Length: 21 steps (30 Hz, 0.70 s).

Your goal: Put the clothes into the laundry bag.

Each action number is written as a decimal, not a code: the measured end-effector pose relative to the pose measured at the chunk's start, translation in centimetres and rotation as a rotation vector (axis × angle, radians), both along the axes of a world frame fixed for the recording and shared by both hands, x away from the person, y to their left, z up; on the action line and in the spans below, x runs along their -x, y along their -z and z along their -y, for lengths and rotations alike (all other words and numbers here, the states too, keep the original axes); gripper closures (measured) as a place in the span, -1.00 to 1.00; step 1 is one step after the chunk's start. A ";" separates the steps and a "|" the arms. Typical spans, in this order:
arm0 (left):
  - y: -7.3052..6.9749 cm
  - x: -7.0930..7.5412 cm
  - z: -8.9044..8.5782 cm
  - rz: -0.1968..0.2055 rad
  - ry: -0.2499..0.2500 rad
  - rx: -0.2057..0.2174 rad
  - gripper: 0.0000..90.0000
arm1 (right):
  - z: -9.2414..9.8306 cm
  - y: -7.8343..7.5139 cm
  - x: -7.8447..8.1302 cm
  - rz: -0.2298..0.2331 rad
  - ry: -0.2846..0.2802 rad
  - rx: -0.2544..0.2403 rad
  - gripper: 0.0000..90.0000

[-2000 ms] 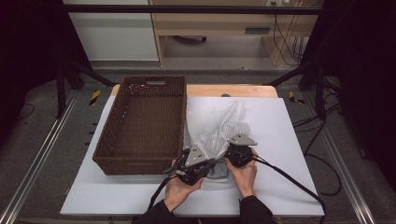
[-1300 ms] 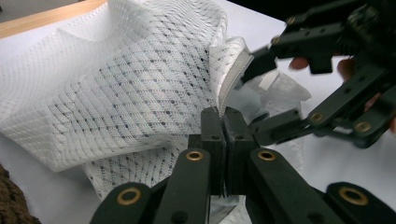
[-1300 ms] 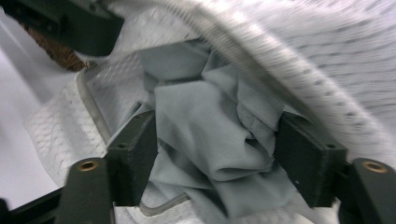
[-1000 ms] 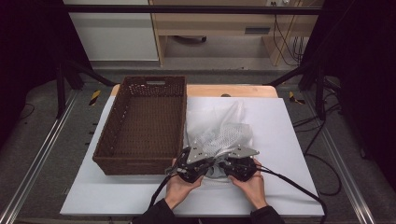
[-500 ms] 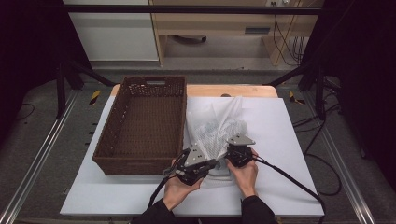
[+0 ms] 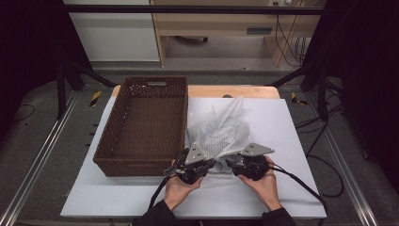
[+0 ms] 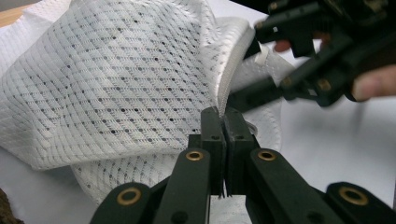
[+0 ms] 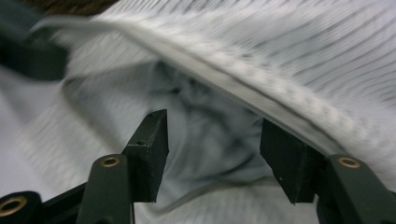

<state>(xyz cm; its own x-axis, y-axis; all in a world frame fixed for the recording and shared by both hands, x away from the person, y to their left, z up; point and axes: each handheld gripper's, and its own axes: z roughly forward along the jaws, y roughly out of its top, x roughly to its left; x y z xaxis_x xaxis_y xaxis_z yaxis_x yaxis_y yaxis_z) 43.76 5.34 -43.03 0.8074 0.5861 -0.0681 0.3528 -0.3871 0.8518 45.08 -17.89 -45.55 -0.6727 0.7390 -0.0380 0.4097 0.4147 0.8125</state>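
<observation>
Only left gripper (image 7: 223, 122) (jaws closed) on mesh bag (image 7: 116, 88)

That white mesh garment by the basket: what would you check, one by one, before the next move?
1. Left tool clamped on the white mesh garment's hem: ok, jaws shut on the edge.
2. Right tool gripping the cloth: not ok, its jaws have just been opening, and the pads press nothing.
3. Wicker basket free to receive it: ok, nothing lies inside.
4. Garment lying flat: not ok, it is bunched.
5. Garment clear of the basket wall: cannot tell.
</observation>
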 end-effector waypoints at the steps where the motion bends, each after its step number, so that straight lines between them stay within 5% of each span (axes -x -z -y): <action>1: 0.0 0.0 0.0 0.000 0.000 -0.001 0.97 | -0.3 0.4 0.1 -0.006 -0.013 0.015 -0.07; 4: 0.2 0.0 0.2 0.001 0.002 -0.006 0.97 | -0.9 1.4 -0.3 -0.026 -0.025 0.035 0.00; 6: 0.2 -0.1 0.2 0.000 0.002 -0.008 0.97 | -1.5 3.0 -1.5 -0.072 -0.022 0.031 0.37; 9: 0.1 -0.1 0.0 0.000 -0.003 -0.002 0.97 | -1.8 2.8 -2.0 -0.088 -0.004 0.030 0.82; 10: 0.1 -0.1 0.0 0.000 -0.003 -0.002 0.97 | -2.0 2.7 -2.0 -0.067 -0.006 0.054 0.85; 13: -0.2 -0.1 0.0 -0.001 0.001 0.012 0.97 | -2.3 1.9 -2.1 -0.032 0.004 0.008 0.87; 16: -0.4 0.0 0.1 -0.001 0.009 0.020 0.97 | -3.2 1.6 -2.8 0.011 0.018 0.017 0.87; 21: -0.7 0.6 0.2 0.000 0.026 0.035 0.97 | -3.6 2.7 -4.9 0.017 0.095 -0.029 0.87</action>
